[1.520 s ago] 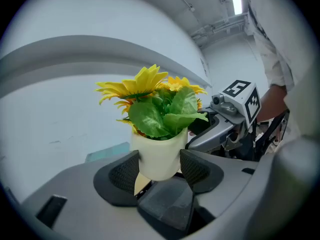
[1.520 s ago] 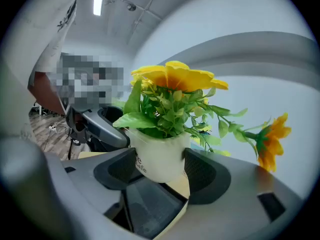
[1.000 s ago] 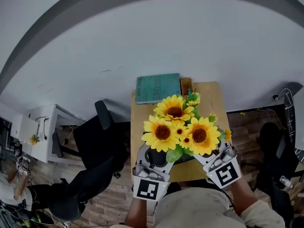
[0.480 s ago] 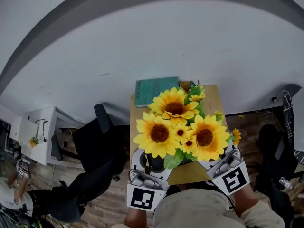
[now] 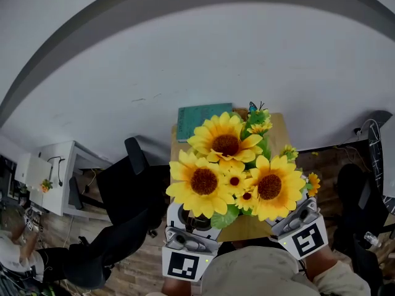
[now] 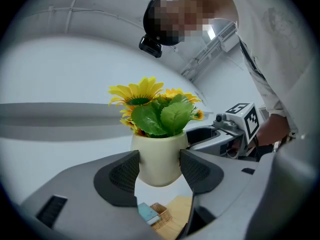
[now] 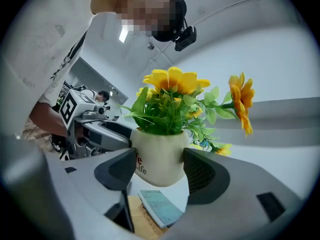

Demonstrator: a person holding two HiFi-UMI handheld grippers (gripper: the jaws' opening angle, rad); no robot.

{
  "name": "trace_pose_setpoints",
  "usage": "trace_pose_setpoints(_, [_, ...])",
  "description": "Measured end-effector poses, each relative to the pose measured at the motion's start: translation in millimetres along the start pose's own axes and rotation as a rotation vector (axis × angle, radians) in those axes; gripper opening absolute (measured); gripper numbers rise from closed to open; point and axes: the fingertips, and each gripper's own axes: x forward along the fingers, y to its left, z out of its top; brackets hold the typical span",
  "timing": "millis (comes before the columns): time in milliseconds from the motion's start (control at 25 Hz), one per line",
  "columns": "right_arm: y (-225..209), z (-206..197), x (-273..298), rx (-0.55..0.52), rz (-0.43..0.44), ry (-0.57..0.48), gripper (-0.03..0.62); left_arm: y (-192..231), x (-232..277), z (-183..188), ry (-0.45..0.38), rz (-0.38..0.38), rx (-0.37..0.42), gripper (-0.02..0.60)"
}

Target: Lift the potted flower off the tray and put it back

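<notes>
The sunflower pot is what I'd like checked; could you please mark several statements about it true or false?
1. The left tongs and the right tongs both clamp the cream pot. True.
2. A teal book lies on the wooden table. True.
3. The pot stands on the table. False: it hangs in the air above the table, held by both tongs.
4. The pot holds red roses. False: it holds yellow sunflowers.
5. Red lettering shows on the pot's side. True, in the right gripper view.
</notes>
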Motion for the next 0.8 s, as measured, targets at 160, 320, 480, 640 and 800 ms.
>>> trace_pose_setpoints(160, [0.5,0.0,0.4,0.004,0.0,0.001,0.313,0.7,-0.4,0.7,0.003,0.001,0.005,0.265])
trace_pose_setpoints(320, [1.2,-0.1,0.6,0.011,-0.003,0.003,0.313,0.9,-1.0,0.7,0.005,-0.004,0.009,0.265])
trace_pose_setpoints(480, [1.4,0.3,0.3,0.006,-0.004,0.007,0.313,0.8,-1.1,1.0,0.008,-0.008,0.01,0.265])
trace_pose_setpoints(640, [2.7,0.7,0.5,0.019,-0.006,0.004,0.313,1.4,-2.5,1.7,0.006,-0.009,0.008,0.265])
trace_pose_setpoints(800, [3.3,0.9,0.5,0.025,-0.009,0.006,0.313,1.3,-3.4,1.5,0.007,-0.014,0.01,0.265])
